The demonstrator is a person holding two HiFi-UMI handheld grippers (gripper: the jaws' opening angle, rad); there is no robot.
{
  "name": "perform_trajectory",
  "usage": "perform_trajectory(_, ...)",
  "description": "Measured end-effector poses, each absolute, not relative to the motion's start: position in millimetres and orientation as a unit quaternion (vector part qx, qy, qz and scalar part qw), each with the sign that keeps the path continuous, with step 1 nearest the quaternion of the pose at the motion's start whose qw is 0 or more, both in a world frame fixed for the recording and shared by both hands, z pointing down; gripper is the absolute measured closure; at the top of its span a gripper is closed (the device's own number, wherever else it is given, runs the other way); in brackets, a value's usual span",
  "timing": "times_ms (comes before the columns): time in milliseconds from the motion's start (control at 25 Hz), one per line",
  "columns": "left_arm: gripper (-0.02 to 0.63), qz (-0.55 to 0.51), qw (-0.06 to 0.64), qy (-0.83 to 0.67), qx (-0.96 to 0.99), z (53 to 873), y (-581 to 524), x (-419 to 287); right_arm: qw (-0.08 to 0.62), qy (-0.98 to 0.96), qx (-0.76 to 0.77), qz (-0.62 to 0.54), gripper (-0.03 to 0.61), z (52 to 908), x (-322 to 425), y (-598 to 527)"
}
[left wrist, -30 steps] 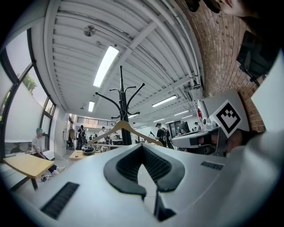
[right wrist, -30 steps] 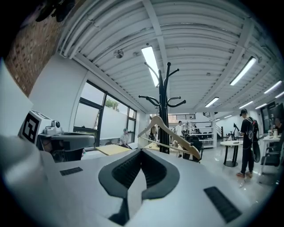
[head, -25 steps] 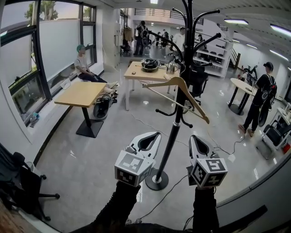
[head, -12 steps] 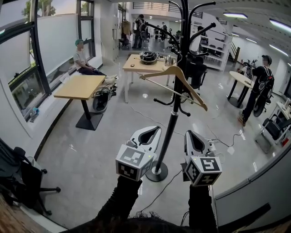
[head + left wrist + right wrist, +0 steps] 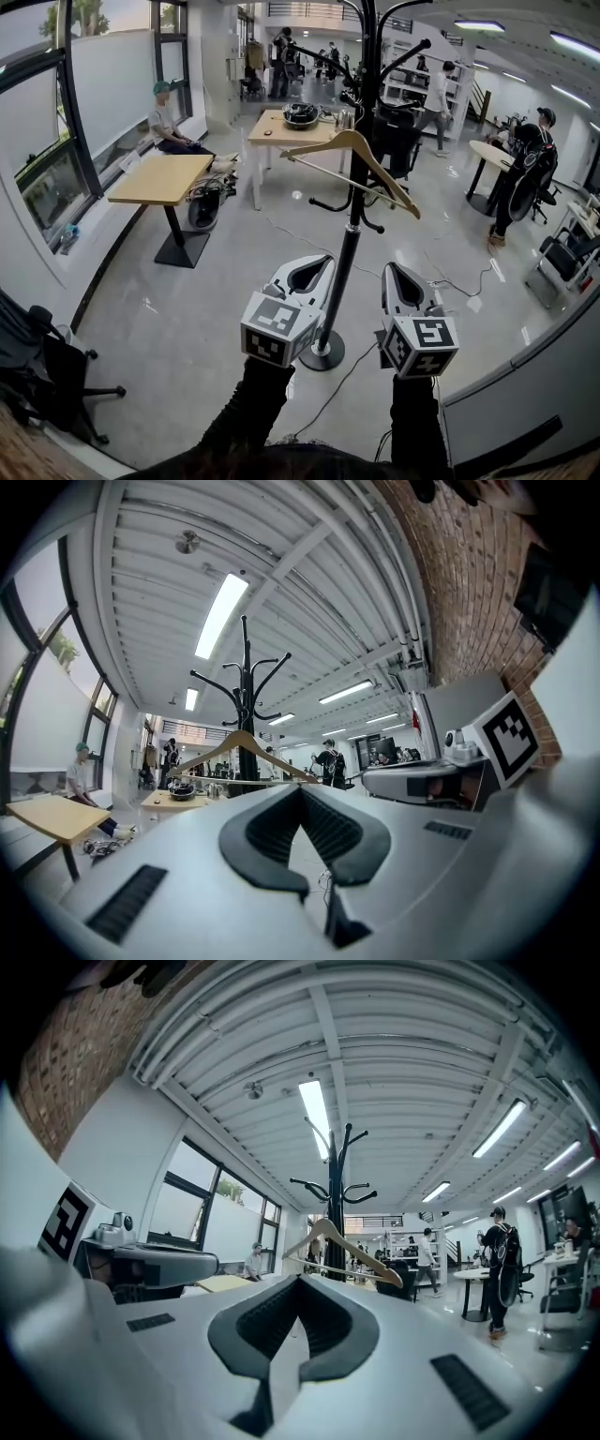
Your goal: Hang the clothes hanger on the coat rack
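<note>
Basically done: the wooden hanger (image 5: 349, 141) hangs on the black coat rack (image 5: 349, 253), tilted with its right end lower; which peg holds it is hard to tell. The left gripper (image 5: 305, 272) and right gripper (image 5: 401, 281) sit low on either side of the pole, both clenched on nothing. Best move is probably to back straight away from the pole, so the rack isn't bumped and the hanger doesn't slip.

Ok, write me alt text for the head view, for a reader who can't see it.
A wooden hanger hangs tilted on a black coat rack that stands on a glossy grey floor. Nearer the camera, the left gripper and right gripper are on either side of the rack's pole, both shut and empty.
</note>
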State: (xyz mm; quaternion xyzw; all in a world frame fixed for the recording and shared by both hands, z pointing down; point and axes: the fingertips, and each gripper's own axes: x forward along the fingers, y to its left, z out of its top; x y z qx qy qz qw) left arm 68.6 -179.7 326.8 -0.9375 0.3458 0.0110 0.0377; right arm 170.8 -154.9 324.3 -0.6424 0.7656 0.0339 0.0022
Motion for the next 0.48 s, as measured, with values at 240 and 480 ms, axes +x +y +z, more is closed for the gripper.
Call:
perform_trajectory(240,0.606,0.010,0.038,0.346,-0.938,326.1,-179.6,74.0,-0.007,0.764,-0.644,0.037,0.569,323.9,174.8,-154.7)
perform_trajectory(480,0.606,0.007,0.034,0.348,-0.937,328.3,-180.6,73.6,-0.011,0.764,-0.644,0.038,0.569,324.4,175.6,-154.0)
